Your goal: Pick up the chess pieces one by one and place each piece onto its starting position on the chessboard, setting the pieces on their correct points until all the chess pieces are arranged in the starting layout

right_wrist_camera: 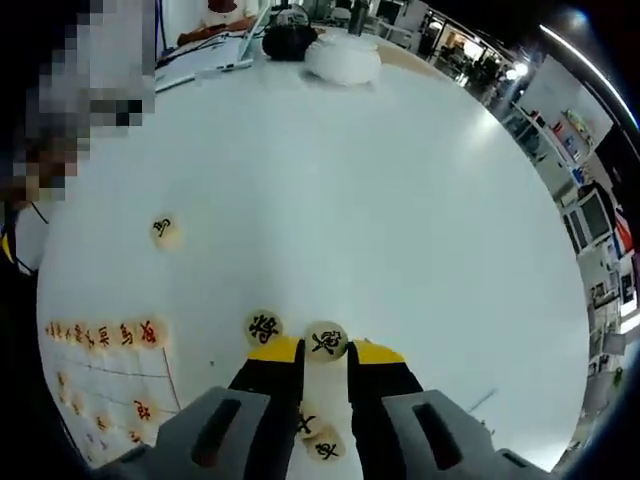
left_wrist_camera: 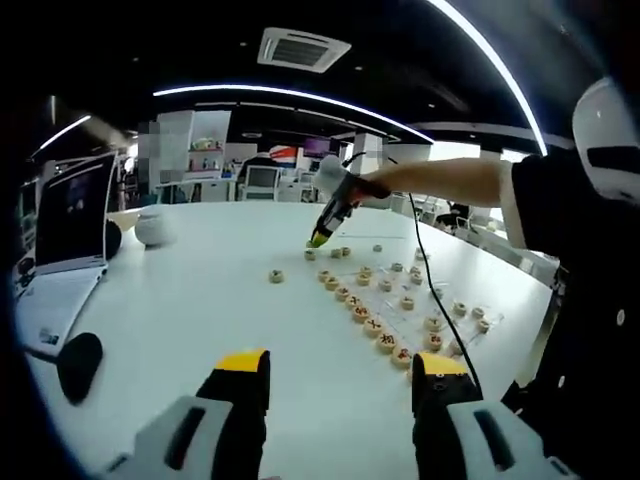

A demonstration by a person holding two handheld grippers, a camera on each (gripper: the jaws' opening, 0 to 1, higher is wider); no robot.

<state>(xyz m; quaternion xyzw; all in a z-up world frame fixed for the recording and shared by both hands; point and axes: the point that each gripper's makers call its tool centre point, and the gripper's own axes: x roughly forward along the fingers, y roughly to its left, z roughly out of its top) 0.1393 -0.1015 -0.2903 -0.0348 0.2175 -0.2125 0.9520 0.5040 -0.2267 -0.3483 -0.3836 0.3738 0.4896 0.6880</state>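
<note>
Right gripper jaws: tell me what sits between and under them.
A black-marked chess piece sits between the right gripper tips. More pieces lie on the white table below the jaws, partly covered by them.

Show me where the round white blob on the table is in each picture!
Left gripper view: the round white dome-shaped object sits left of centre, right of the open grey laptop.
Right gripper view: top centre, far beyond the round wooden chess piece between the fingers.
Shared landmark: that laptop, beside it in both.
</note>
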